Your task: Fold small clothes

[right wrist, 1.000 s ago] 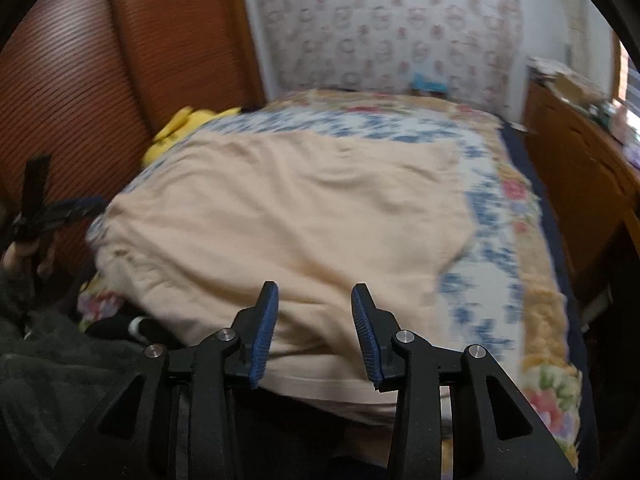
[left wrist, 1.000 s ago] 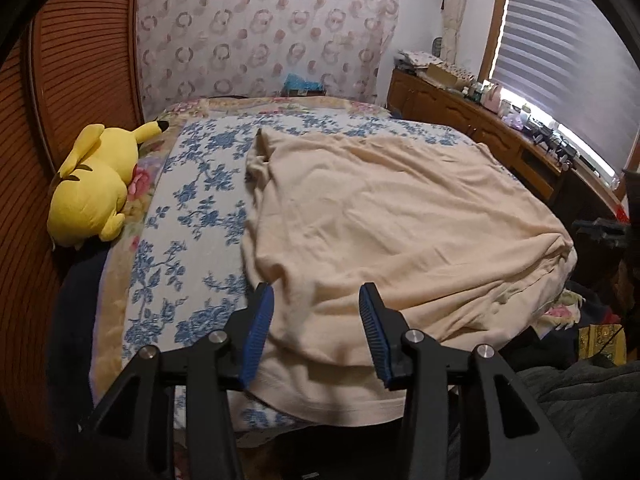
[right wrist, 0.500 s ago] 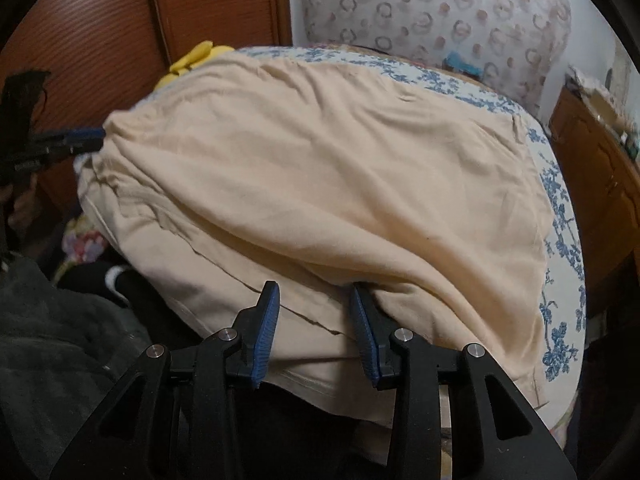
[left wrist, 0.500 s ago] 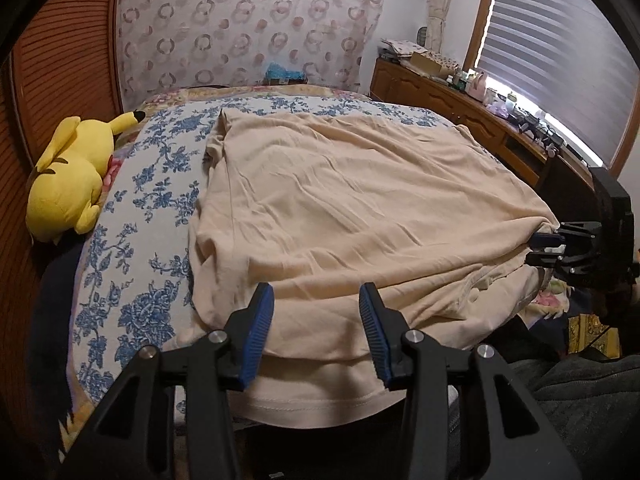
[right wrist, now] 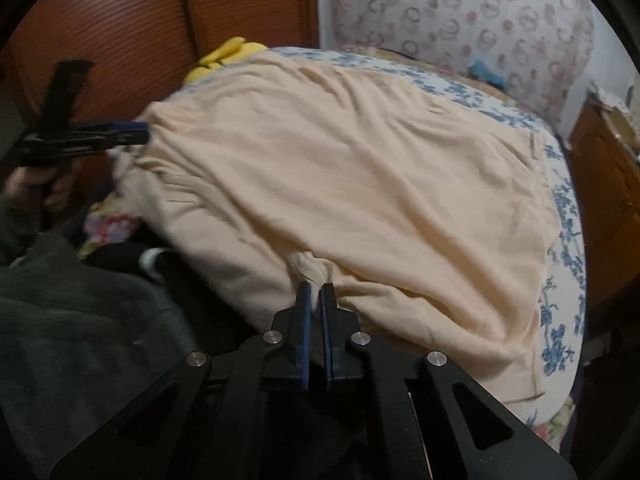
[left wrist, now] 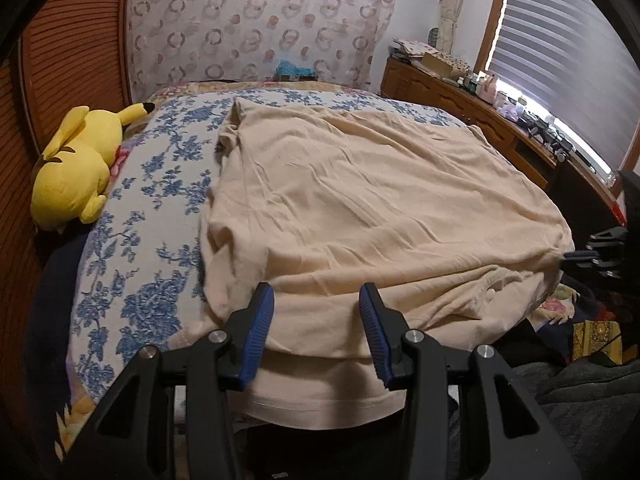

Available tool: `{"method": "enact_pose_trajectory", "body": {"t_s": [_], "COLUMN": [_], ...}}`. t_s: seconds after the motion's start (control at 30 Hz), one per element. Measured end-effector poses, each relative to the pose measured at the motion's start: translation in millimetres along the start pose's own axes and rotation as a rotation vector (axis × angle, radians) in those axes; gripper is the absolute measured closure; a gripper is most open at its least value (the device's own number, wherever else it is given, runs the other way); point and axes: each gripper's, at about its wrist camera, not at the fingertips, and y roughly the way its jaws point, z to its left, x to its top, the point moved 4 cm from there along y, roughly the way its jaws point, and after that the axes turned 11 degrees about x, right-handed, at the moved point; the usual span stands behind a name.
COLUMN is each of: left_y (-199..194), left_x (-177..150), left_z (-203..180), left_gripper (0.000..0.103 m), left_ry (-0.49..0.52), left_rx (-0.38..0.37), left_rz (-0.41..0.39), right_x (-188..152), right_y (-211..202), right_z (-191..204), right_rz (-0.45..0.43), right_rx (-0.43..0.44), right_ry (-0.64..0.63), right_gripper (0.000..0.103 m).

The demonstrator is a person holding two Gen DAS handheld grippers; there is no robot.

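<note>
From my left wrist view, the left gripper (left wrist: 316, 332) stays released over the near hem of the beige shirt (left wrist: 360, 200) spread on the bed (left wrist: 160, 168). From my right, the right gripper (right wrist: 316, 300) has just clenched a fabric bunch, so folding can begin.

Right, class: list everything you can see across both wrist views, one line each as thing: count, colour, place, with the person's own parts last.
Garment: one, cream, spread across the bed, near edge hanging over.
Bedspread: one, white with blue flowers, under the garment.
Plush toy: one, yellow, at the bed's left edge by the wooden wall.
Patterned cloth: one, pale with ring print, hanging behind the bed.
Dresser: one, brown wood, cluttered, under the window.
Blinds: one set, grey, right.
Left gripper: one, black with blue pads, open over the near hem.
Right gripper: one, black with blue pads, shut on a garment fold.
</note>
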Motion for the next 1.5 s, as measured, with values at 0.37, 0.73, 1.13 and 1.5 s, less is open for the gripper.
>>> {"method": "enact_pose_trajectory", "body": {"t_s": [0.37, 0.73, 1.13, 1.5], "left_y": [6.4, 12.9, 11.0, -9.0], "left_x": [-5.6, -6.1, -7.3, 0.8], "left_z": [23.5, 21.9, 25.6, 30.6], "left_gripper": [0.06, 0.06, 0.06, 0.06], "left_ry": [-0.051, -0.038, -0.055, -0.08], "left_rx": [0.053, 0.069, 0.05, 0.092], "left_rz": [0.01, 0.014, 0.004, -0.09], "right_x": [6.9, 48.0, 74.4, 69.0], "right_y": [-18.2, -3.1, 102.3, 92.1], "right_z": [9.5, 34.4, 93.8, 112.5], "right_rz": [-0.016, -0.103, 0.021, 0.015], "right_rx": [0.013, 0.079, 0.237, 0.315], "right_ry": [-0.002, -0.068, -0.195, -0.205], "right_gripper": [0.098, 0.081, 0.081, 0.103]}}
